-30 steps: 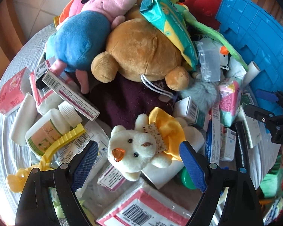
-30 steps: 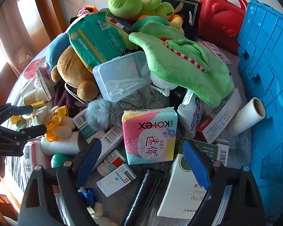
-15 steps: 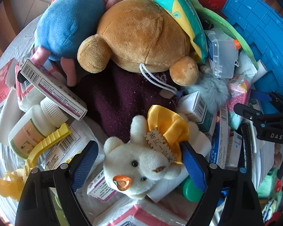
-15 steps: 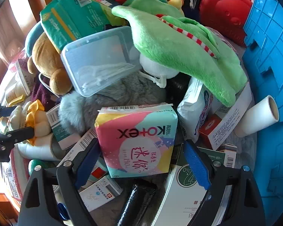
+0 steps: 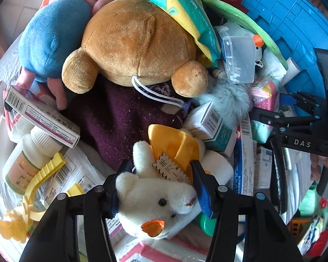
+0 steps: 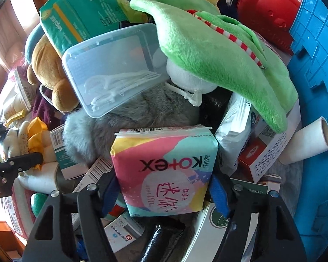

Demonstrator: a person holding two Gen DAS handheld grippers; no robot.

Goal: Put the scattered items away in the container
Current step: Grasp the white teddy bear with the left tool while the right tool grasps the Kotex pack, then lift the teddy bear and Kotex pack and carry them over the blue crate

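Note:
A small white plush bear (image 5: 155, 198) with a yellow bow lies in the pile. My left gripper (image 5: 160, 187) is shut on it, one blue pad on each side of its head. A pink and teal Kotex pack (image 6: 166, 170) stands among boxes. My right gripper (image 6: 164, 190) is shut on the pack, its pads pressing both sides. The blue crate (image 6: 317, 69) stands at the right, and also shows in the left wrist view (image 5: 295, 21). The right gripper also shows at the right of the left wrist view (image 5: 295, 126).
A brown plush bear (image 5: 137, 43), a blue and pink plush (image 5: 52, 35), a green plush (image 6: 218, 54), a clear floss box (image 6: 113, 69), a red case (image 6: 271, 11), a pill bottle (image 5: 26, 159), a white roll (image 6: 306, 139) and several medicine boxes crowd the table.
Both grippers moved forward into the pile and closed: the left on the white bear, the right on the Kotex pack.

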